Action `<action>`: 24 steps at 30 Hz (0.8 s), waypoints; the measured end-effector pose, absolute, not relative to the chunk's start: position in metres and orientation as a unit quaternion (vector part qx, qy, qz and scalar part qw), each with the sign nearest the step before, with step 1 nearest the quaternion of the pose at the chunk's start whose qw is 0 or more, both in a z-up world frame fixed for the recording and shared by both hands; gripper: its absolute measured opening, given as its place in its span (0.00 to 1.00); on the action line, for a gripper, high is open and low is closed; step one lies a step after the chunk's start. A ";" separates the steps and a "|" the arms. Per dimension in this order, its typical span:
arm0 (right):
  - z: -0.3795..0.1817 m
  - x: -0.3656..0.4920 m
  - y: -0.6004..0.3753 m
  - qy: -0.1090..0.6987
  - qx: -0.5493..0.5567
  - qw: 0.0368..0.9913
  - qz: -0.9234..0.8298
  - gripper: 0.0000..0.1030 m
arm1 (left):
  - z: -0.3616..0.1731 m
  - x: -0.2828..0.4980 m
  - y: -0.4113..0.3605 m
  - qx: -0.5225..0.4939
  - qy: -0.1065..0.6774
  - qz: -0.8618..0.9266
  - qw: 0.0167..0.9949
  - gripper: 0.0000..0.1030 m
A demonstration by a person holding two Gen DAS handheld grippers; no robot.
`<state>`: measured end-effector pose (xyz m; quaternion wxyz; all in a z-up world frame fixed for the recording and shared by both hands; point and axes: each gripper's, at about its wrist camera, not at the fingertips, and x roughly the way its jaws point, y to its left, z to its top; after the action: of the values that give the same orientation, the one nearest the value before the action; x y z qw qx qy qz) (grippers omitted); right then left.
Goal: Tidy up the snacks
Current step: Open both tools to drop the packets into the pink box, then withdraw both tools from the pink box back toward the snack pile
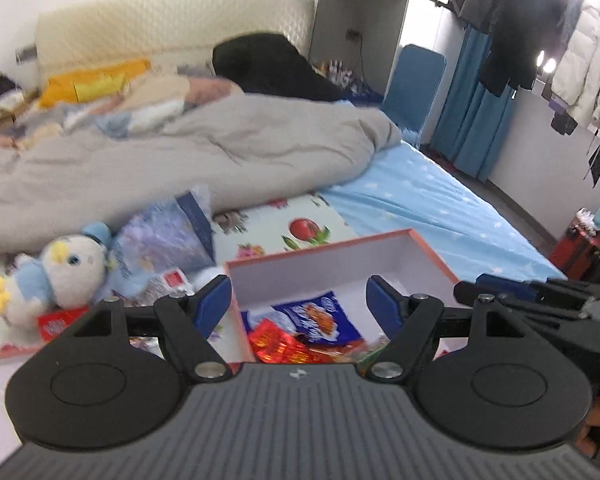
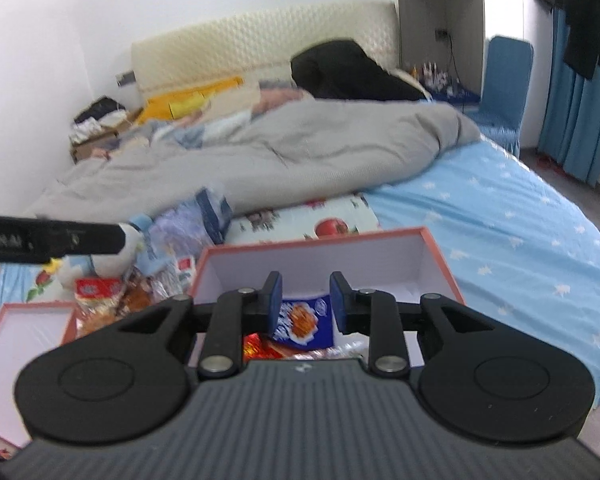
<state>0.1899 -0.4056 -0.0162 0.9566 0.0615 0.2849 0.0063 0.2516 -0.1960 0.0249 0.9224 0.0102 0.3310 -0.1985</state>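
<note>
A pink-rimmed white box (image 1: 428, 252) (image 2: 440, 256) sits on the bed and holds a blue snack packet (image 1: 320, 316) (image 2: 302, 316) and red wrappers (image 1: 284, 346) (image 2: 260, 348). My left gripper (image 1: 299, 300) is open and empty above the box's left wall. My right gripper (image 2: 305, 300) is open with a narrower gap, empty, above the blue packet. Loose snack packs (image 2: 108, 296) (image 1: 168, 280) lie left of the box. The right gripper also shows at the right edge of the left wrist view (image 1: 540, 292).
A plush bird (image 1: 56, 268) lies left of the snacks beside a clear blue bag (image 1: 168, 236). A second pink-rimmed box or lid (image 2: 24, 332) is at the left. A grey duvet (image 1: 180, 152) covers the far bed. A blue chair (image 1: 416, 80) and hanging clothes stand right.
</note>
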 end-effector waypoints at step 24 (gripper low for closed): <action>-0.029 0.131 -0.314 0.242 0.066 0.966 0.069 0.28 | 0.007 0.168 -0.081 -0.026 0.300 -0.128 0.945 0.76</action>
<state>0.1315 -0.3137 -0.0294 0.9656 0.0662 0.2417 0.0691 0.1679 -0.0813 0.0069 0.9450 -0.0260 0.2999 -0.1280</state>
